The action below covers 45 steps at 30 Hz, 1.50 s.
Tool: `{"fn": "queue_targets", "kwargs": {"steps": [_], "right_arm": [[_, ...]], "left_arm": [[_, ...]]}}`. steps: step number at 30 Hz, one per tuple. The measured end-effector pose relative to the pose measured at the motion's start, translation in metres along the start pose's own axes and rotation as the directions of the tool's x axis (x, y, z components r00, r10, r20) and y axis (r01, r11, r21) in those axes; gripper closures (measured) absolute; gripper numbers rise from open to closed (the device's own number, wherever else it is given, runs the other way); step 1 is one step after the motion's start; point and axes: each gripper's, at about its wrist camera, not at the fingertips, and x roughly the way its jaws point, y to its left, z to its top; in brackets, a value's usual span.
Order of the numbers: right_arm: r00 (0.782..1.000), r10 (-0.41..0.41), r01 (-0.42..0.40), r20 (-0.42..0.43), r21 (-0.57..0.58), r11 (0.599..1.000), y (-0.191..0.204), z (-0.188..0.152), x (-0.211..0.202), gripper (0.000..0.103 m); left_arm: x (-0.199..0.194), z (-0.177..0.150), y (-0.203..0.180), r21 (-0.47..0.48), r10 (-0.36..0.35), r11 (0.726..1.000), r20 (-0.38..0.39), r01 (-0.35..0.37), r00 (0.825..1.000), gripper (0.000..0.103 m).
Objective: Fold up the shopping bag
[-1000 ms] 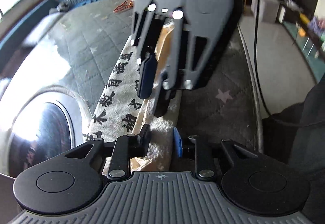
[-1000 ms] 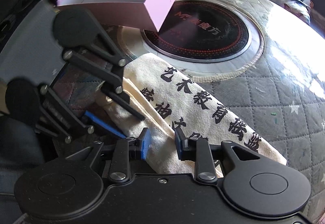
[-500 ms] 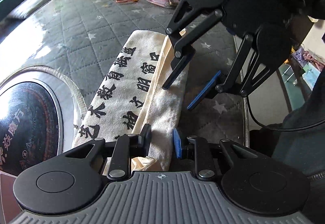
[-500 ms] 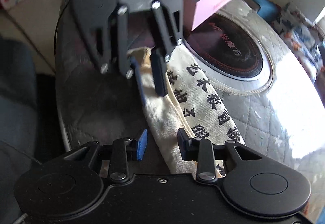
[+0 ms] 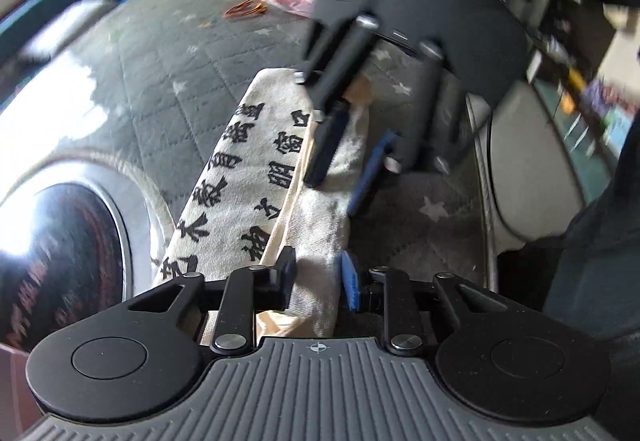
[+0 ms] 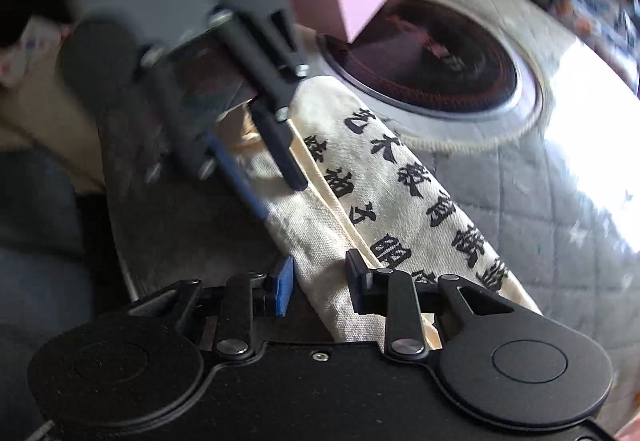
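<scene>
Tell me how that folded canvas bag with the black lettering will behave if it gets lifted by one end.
The canvas bag looks like soft woven cloth, so it would probably droop. Its loose folded layers seem likely to fall open. It lies flat and thin, so it is likely light and unlikely to roll.

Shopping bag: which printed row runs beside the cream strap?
In the left wrist view, the right-hand row, alongside the cream strap; the left-hand row lies nearer the black hob.

Two rows of large black Chinese characters are printed along the folded cream shopping bag (image 5: 256,177), among them 教育 and 明; other lettering is blurred.
</scene>
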Motion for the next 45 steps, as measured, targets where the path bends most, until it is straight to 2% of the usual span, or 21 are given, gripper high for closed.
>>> {"fn": "queue_targets", "kwargs": {"steps": [4, 6, 8, 11, 13, 15, 17, 22, 25, 26, 28, 30, 36, 39, 42, 45], "right_arm": [[0.998, 0.069, -0.068, -0.005, 0.125, 0.990, -0.018, 0.002, 0.000, 0.076], [0.998, 0.070, -0.068, -0.002, 0.150, 0.986, -0.022, 0.001, 0.002, 0.088], [0.998, 0.065, -0.065, 0.006, 0.143, 0.988, -0.023, 0.000, 0.001, 0.089], [0.999, 0.036, -0.038, 0.021, 0.066, 0.997, -0.013, -0.003, 0.000, 0.088], [1.000, 0.003, -0.003, 0.028, -0.005, 1.000, -0.002, -0.004, -0.001, 0.084], [0.999, -0.017, 0.019, 0.031, -0.052, 0.998, 0.006, -0.005, -0.002, 0.072], [0.999, -0.021, 0.024, 0.031, -0.110, 0.994, 0.015, -0.007, -0.002, 0.065], [0.992, -0.115, 0.123, 0.048, -0.247, 0.961, 0.033, -0.012, 0.007, 0.064], [0.984, -0.165, 0.177, 0.064, -0.289, 0.941, 0.040, -0.015, 0.009, 0.069], [0.985, -0.161, 0.173, 0.063, -0.279, 0.945, 0.038, -0.015, 0.008, 0.070], [0.995, -0.094, 0.100, 0.045, -0.154, 0.983, 0.019, -0.009, 0.004, 0.071], [0.999, -0.039, 0.042, 0.037, -0.079, 0.996, 0.005, -0.005, 0.001, 0.071], [0.998, 0.060, -0.060, 0.015, 0.031, 0.998, -0.017, 0.000, -0.002, 0.072], [0.994, 0.107, -0.108, 0.017, 0.092, 0.990, -0.028, -0.001, -0.004, 0.072], [0.994, 0.103, -0.105, 0.022, 0.080, 0.991, -0.024, -0.002, -0.007, 0.072], [0.998, 0.046, -0.046, 0.042, -0.012, 0.999, -0.010, -0.006, -0.006, 0.071]], "left_arm": [[0.007, 0.003, -0.011, 0.074, 0.046, 0.996, 0.003, -0.046, 0.999, 0.069], [0.011, 0.005, -0.013, 0.108, 0.057, 0.993, 0.003, -0.057, 0.998, 0.069], [0.012, 0.006, -0.011, 0.091, 0.053, 0.994, -0.003, -0.053, 0.999, 0.070], [0.012, 0.008, -0.001, 0.021, 0.023, 1.000, -0.009, -0.023, 1.000, 0.072], [0.011, 0.008, 0.009, -0.035, -0.013, 0.999, -0.008, 0.013, 1.000, 0.073], [0.010, 0.009, 0.019, -0.091, -0.051, 0.995, -0.002, 0.051, 0.999, 0.074], [0.010, 0.008, 0.028, -0.138, -0.079, 0.987, 0.007, 0.079, 0.997, 0.074], [0.010, 0.006, 0.043, -0.198, -0.137, 0.970, 0.019, 0.138, 0.990, 0.075], [0.010, 0.005, 0.044, -0.208, -0.147, 0.966, 0.030, 0.150, 0.989, 0.075], [0.009, 0.004, 0.043, -0.196, -0.142, 0.970, 0.035, 0.146, 0.989, 0.075], [0.008, 0.002, 0.038, -0.168, -0.128, 0.977, 0.042, 0.134, 0.991, 0.073], [0.007, 0.003, 0.031, -0.131, -0.097, 0.986, 0.033, 0.101, 0.995, 0.073], [0.008, 0.005, 0.010, 0.026, -0.018, 1.000, 0.014, 0.018, 1.000, 0.072], [0.014, 0.005, 0.010, 0.055, 0.011, 0.998, -0.002, -0.011, 1.000, 0.071], [0.016, 0.005, 0.022, -0.011, -0.029, 1.000, -0.001, 0.029, 1.000, 0.073], [0.016, 0.002, 0.037, -0.102, -0.081, 0.991, 0.017, 0.082, 0.997, 0.075]]}}
